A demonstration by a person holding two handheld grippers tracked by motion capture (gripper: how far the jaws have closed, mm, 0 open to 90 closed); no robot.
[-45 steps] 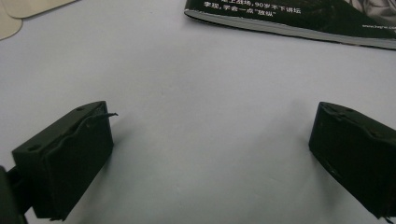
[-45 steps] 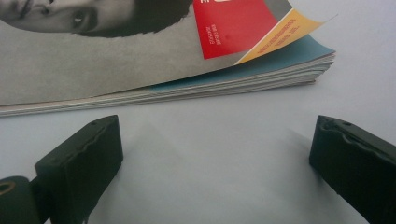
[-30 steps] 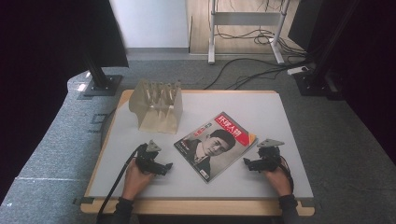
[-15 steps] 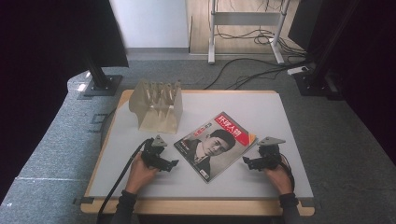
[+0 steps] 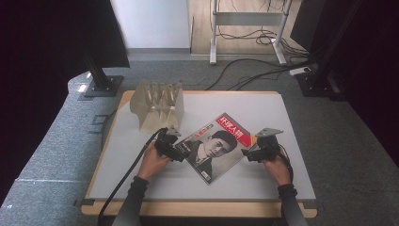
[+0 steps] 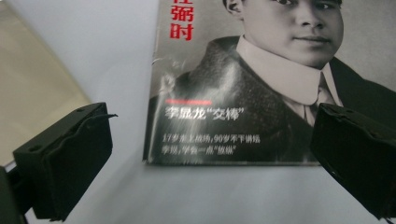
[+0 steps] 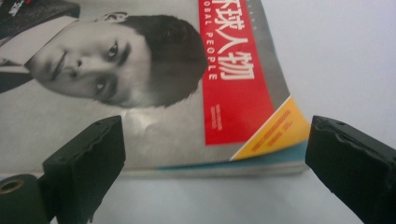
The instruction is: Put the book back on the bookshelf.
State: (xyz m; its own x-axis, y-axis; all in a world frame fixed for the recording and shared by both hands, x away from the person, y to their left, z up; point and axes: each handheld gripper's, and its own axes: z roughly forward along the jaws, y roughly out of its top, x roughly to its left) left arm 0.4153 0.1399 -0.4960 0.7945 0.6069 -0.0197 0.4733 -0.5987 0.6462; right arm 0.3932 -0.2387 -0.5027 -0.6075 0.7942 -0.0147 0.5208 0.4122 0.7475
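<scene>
Both grippers closer to one magazine (image 5: 214, 146); left gripper (image 5: 175, 149), right gripper (image 5: 250, 154) fingers apart.

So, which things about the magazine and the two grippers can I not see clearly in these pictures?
- Magazine title: top edge of the left gripper view cuts it off.
- Small cover text: blurred by glare in the left gripper view, too small in the high view.
- Left gripper and right gripper: whether the jaws touch the magazine is too small to tell in the high view.
- Wooden rack slots: contents too small.
</scene>
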